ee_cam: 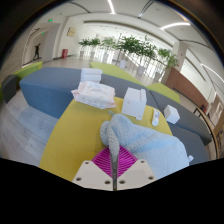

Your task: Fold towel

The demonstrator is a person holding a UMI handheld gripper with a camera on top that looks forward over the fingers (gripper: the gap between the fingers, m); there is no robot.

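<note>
— So, where is the towel (140,143)?

— It lies bunched up on my yellow table (70,135), and one end runs down between my fingers.

— Is your gripper (115,170) holding it?

— Yes, my pink pads (105,163) are squeezed tight on that end. More white cloths (95,95) sit farther back.

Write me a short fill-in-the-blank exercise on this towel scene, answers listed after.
1. The gripper is shut on the light blue ____.
2. The towel lies on a ____ table.
3. The finger pads are coloured ____.
4. Beyond the table stands a row of potted ____.

Missing words: towel; yellow; pink; plants
</note>
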